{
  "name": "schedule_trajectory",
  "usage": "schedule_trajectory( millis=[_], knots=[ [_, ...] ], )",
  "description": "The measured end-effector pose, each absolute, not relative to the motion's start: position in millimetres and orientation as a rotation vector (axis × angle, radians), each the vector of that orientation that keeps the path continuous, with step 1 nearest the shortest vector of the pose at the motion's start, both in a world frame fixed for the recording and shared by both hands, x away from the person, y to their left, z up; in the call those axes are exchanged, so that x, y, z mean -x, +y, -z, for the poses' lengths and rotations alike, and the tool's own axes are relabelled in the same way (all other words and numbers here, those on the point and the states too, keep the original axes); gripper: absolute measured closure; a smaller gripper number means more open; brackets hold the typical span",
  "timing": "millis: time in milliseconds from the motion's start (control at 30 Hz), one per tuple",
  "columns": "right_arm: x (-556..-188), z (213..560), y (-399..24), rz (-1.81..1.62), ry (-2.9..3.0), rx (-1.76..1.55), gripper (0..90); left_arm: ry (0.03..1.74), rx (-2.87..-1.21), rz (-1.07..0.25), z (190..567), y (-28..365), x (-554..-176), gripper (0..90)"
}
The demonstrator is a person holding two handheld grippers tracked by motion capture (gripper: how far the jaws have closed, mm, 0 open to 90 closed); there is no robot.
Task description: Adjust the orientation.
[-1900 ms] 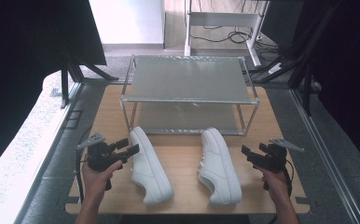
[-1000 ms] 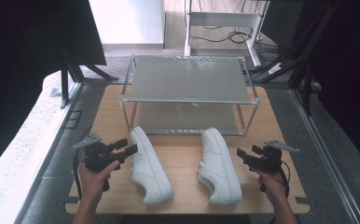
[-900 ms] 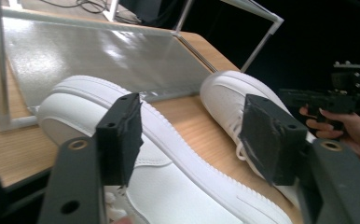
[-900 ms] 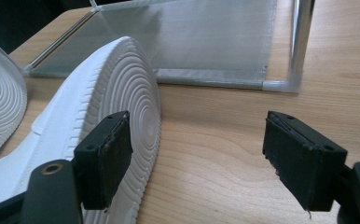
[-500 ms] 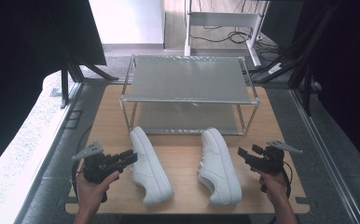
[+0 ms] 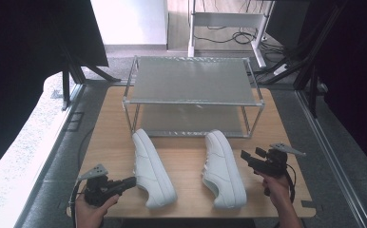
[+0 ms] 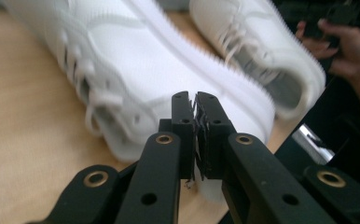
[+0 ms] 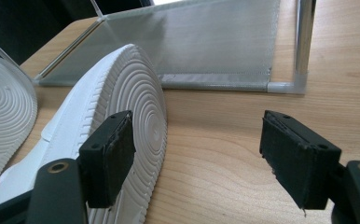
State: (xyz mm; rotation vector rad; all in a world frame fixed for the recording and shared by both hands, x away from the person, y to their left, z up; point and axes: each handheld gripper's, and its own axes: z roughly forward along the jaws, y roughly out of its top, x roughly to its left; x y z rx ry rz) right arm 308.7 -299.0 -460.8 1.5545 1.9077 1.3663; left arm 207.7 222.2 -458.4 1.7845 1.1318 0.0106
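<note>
Two white sneakers lie side by side on the wooden table (image 6: 186,156), toes toward the rack. My left gripper (image 6: 133,180) sits low at the near left, its tips just beside the left sneaker (image 6: 153,171). Its jaws have just been closing and now meet with nothing between them; in the left gripper view the left gripper (image 7: 194,100) points at the left sneaker (image 7: 136,70). My right gripper (image 6: 244,156) stands open to the right of the right sneaker (image 6: 224,168). In the right gripper view the right gripper (image 8: 197,135) faces the ribbed sole of the right sneaker (image 8: 127,88), with bare wood between its jaws.
A two-tier metal rack (image 6: 191,80) with mesh shelves stands at the back of the table; its lower shelf (image 8: 206,42) lies just beyond the shoes' toes. The table's near edge runs right below both hands. Dark curtains flank both sides.
The left gripper has dropped and drawn back toward the near edge, and its jaws have gone from wide apart to shut. The right gripper and both sneakers have stayed put.
</note>
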Motion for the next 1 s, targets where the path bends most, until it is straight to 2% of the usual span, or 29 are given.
schedule_trajectory(
  millis=[400,1000],
  knots=[
    [-309.6,464.9,-301.1,-1.343,1.900,-1.576,26.7,1.150,-1.909,0.051,484.3,198.1,-207.1,88.8],
    [-307.9,462.6,-303.4,-1.346,1.882,-1.581,27.1,1.108,-1.956,0.061,476.3,179.7,-220.7,88.5]
  ],
)
